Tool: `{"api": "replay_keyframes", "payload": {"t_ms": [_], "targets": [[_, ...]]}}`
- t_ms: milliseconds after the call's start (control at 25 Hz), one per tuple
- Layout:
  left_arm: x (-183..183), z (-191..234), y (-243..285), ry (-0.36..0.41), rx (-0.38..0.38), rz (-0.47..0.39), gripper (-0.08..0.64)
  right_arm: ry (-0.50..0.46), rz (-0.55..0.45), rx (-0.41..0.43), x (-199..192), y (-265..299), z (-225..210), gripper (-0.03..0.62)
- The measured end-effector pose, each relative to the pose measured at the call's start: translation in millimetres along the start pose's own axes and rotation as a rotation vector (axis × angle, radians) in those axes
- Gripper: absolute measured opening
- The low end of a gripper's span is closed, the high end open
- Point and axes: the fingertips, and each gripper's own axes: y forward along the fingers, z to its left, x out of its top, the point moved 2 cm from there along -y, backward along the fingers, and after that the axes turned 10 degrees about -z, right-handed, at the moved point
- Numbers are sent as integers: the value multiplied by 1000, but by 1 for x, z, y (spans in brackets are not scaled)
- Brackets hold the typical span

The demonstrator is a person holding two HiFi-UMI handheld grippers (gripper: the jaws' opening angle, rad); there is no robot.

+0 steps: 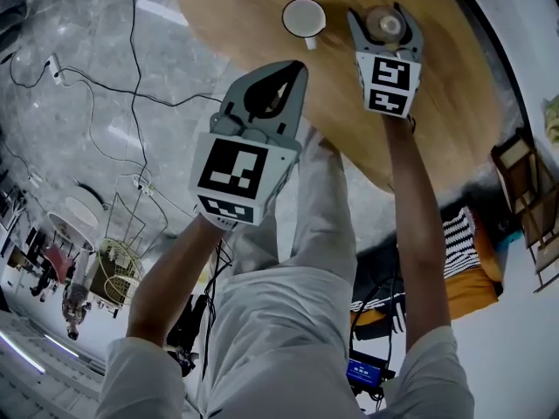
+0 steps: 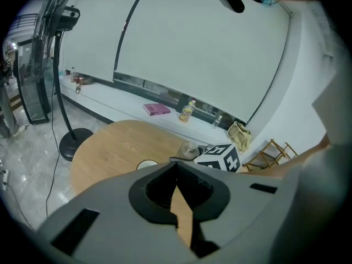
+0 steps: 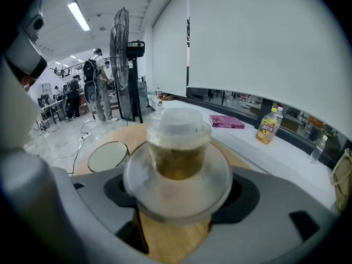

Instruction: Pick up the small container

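Though base hidden, small container pinched in R claw; L claw pressed together.

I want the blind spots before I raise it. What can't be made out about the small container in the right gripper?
- Lower wall and base of the small container: in the right gripper view, its own wide clear rim covers them.
- Any gap between it and the table: in the head view, the right gripper hides it.
- Contents: brownish, but blurred behind the cloudy wall in the right gripper view and too small in the head view.
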Motion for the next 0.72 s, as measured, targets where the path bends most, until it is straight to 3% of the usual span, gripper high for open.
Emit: {"api": "replay_keyframes", "payload": {"t_ms": [720], "targets": [[36,-12,-65,-28,35,-45,18,-38,-26,57,91,-68,26,341]]}}
